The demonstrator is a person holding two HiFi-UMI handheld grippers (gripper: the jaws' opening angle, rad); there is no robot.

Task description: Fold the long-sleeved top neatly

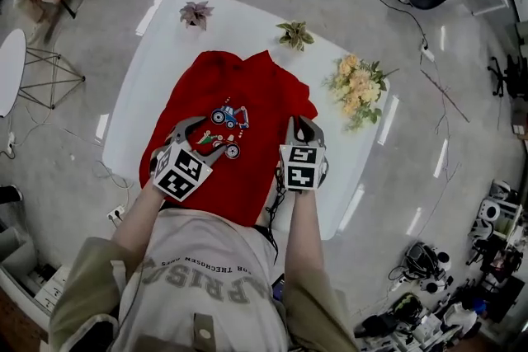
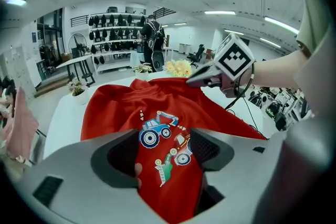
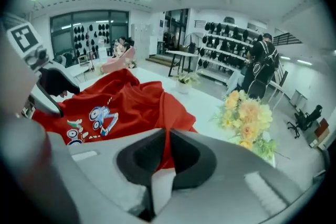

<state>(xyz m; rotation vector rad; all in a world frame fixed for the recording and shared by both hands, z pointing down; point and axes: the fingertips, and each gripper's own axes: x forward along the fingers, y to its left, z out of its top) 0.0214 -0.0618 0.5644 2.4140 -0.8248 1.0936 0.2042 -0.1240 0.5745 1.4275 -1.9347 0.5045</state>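
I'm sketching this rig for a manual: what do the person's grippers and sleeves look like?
The left gripper and right gripper are grey, each with two curved jaws lined with dark pads and a white cube bearing black square markers. A black cable hangs by the right one. The khaki sleeves leave the forearms bare.

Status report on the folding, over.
Left tongs open over red top, at its print. Right tongs shut on its right edge. Top lies rumpled on white table. Flower bunch beside it, not touching.
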